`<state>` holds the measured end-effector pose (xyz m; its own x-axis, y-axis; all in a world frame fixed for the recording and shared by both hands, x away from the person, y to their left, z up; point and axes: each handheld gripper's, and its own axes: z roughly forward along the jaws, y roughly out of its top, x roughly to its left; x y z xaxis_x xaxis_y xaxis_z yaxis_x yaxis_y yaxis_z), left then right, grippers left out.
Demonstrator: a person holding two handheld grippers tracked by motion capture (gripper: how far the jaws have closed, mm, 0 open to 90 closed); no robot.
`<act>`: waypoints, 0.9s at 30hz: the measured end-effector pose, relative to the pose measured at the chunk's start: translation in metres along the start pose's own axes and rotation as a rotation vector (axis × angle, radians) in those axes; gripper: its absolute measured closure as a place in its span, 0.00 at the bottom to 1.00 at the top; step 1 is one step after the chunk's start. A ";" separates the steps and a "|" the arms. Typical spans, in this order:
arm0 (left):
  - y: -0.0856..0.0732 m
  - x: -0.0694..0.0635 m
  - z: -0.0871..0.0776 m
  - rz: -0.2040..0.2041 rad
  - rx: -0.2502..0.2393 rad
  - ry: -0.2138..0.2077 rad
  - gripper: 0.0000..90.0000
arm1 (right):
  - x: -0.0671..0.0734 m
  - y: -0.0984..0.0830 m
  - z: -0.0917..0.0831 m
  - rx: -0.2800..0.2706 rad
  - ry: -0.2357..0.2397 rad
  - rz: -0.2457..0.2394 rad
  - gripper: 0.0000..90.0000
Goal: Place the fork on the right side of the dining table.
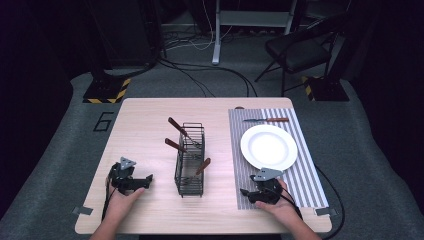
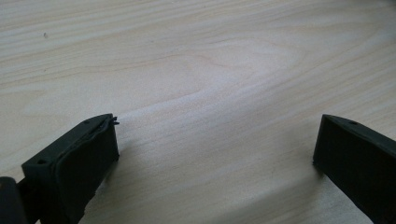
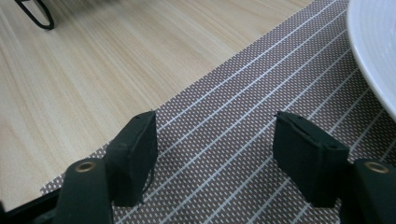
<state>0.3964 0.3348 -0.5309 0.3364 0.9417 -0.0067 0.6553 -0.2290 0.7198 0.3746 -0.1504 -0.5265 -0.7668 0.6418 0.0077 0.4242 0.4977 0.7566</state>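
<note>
From the high view, the wooden table (image 1: pixel 150 130) fills the middle of the frame. A black wire rack (image 1: pixel 190 159) stands at its centre with three brown-handled utensils (image 1: pixel 176 126) sticking out at angles. To the right lies a striped placemat (image 1: pixel 305 172) carrying a white plate (image 1: pixel 269 147), and a brown-handled knife (image 1: pixel 267 120) rests above the plate near the mat's top edge. The left gripper (image 1: pixel 146 179) sits at lower left, held in a hand (image 1: pixel 120 197), its tips aimed toward the rack but well apart from it. The right gripper (image 1: pixel 243 192) sits at lower right on the mat's near end, just below the plate.

The left gripper view brings what the overhead cannot: both black jaws stand wide apart at the bottom corners, with bare pale wood grain between them.

The right gripper view shows its jaws likewise spread wide with nothing between them, hovering over the mat's brown weave and white stripes. The plate's rim (image 3: pixel 373 56) curves in at upper right, and a foot of the rack (image 3: pixel 35 14) peeks in at upper left.
</note>
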 end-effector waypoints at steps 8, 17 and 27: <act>0.000 0.000 0.000 0.004 0.000 -0.004 0.00 | 0.002 0.001 0.001 0.008 0.004 -0.010 0.29; 0.000 0.000 0.000 0.005 0.000 -0.004 0.00 | 0.002 0.001 0.001 0.008 0.004 -0.007 0.28; 0.000 0.000 0.000 0.005 0.000 -0.005 0.00 | 0.002 0.001 0.001 0.006 -0.001 0.003 0.28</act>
<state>0.3967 0.3351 -0.5308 0.3431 0.9393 -0.0070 0.6535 -0.2333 0.7201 0.3738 -0.1475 -0.5266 -0.7652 0.6437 0.0097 0.4297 0.4995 0.7523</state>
